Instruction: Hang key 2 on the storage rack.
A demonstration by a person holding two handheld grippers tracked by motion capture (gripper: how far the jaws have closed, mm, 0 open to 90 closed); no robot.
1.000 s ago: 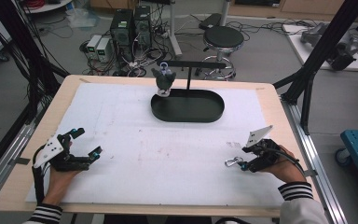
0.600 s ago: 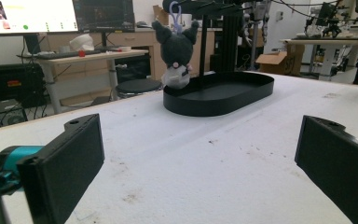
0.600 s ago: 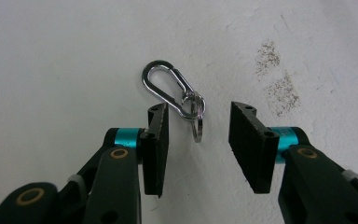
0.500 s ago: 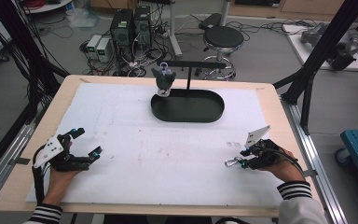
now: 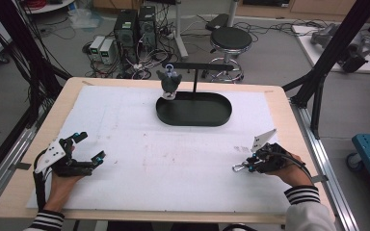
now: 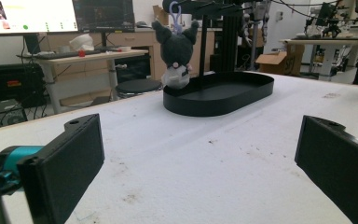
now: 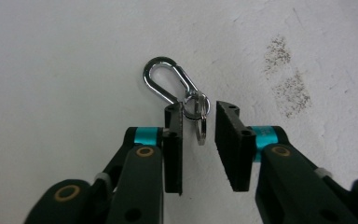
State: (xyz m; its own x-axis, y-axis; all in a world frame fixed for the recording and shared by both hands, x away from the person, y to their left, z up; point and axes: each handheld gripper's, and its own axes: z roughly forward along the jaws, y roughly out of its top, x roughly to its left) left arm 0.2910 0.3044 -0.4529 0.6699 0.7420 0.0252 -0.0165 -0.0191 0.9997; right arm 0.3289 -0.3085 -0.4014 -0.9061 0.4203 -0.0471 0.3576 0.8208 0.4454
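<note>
Lying flat on the white table (image 5: pixel 183 163): small metal carabiner (image 7: pixel 164 80) with split rings (image 7: pixel 198 109), between right gripper (image 7: pixel 199 122) jaws, narrowly parted, not yet clamped. Light, rigid, slick; best pinched across rings. Left gripper (image 5: pixel 87 147) wide open, empty, well apart.

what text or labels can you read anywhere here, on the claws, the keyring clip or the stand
No text can be read.
Monitor behind the table: coloured marks on screen, too blurred to read.
Box under the desk: a red and yellow sticker, too small to read.
Left claw, right claw, carabiner clip, plush toy, black tray: no lettering visible.
</note>
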